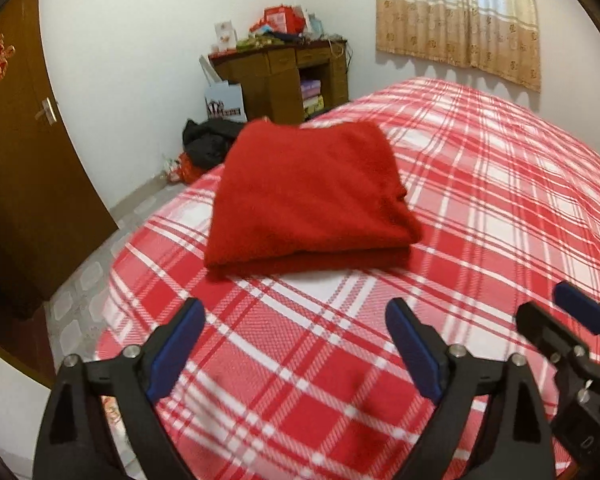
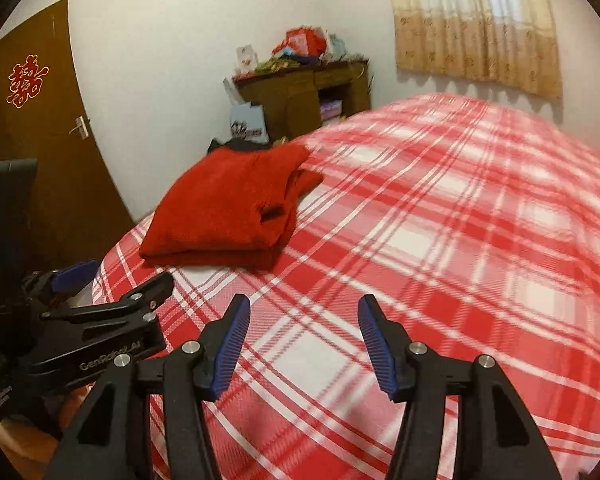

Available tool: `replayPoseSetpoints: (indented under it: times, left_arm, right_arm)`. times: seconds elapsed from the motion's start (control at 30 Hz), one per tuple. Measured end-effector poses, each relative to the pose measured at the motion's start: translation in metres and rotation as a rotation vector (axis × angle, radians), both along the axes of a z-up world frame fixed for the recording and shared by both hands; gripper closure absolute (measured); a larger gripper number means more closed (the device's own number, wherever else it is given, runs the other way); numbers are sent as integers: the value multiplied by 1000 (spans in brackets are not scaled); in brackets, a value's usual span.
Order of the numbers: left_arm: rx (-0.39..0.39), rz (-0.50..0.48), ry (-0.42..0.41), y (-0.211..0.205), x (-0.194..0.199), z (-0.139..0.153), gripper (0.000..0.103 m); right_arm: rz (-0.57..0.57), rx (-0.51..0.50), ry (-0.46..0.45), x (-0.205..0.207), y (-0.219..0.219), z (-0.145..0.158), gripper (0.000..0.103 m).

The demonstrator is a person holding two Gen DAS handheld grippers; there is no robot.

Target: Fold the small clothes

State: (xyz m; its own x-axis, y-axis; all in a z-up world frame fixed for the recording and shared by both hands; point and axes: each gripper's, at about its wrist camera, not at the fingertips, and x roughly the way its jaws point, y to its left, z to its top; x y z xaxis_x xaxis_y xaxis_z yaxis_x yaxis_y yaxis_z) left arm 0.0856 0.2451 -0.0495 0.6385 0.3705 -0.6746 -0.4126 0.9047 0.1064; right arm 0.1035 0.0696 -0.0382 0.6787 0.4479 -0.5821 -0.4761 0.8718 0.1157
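Sweater (image 1: pixel 312 196), red and folded into a thick rectangle, lies on the plaid bedspread (image 1: pixel 480 184) near the bed's left edge, ahead of both grippers and touched by neither.

Nearest the sweater's front fold is the left gripper (image 1: pixel 296 344); its blue-padded fingers (image 1: pixel 176 348) are spread wide with nothing between them, hovering over the bedspread short of the sweater. In the left wrist view the right gripper (image 1: pixel 572 320) shows at the right edge, further right of the sweater. From its own camera the right gripper (image 2: pixel 304 344) is also released, jaws apart and empty above the plaid, with the sweater (image 2: pixel 228 208) ahead and to its left. The left gripper (image 2: pixel 112 280) appears there at the lower left, below the sweater's near corner.

The sweater's folded layers stack visibly along the front edge, and a small dark slit shows on its right side in the right wrist view.

Beyond the sweater, off the bed, a dark heap of cloth (image 1: pixel 208 140) lies on the floor. Behind that stands a paper bag (image 1: pixel 225 100) against a brown cabinet (image 1: pixel 284 80) piled with clutter. Left of the sweater is a brown door (image 2: pixel 48 128) bearing a red paper decoration (image 2: pixel 27 80). Far right of the sweater, on the back wall, hangs a beige curtain (image 1: pixel 460 16).
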Motion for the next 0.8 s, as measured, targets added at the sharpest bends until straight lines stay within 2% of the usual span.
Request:
replayPoseSetpoints:
  times: [0.17,0.37,0.53,0.8]
  left_arm:
    - [41,-14,-62,-17,-17,30,0]
    - [89,12,-102,-30,-39,51,0]
    - [66,16,-162,-36,-58,66,0]
    - [89,20,-286,-50,-82,94,0]
  right_arm:
    - [-65,66,-67,-17,-24,31,39]
    - [-127,132,-163,-42,-43,68,38]
    - [-141,158,-237,-66,-47,88,34]
    - [-128,180,-305,-88,-51,109,31]
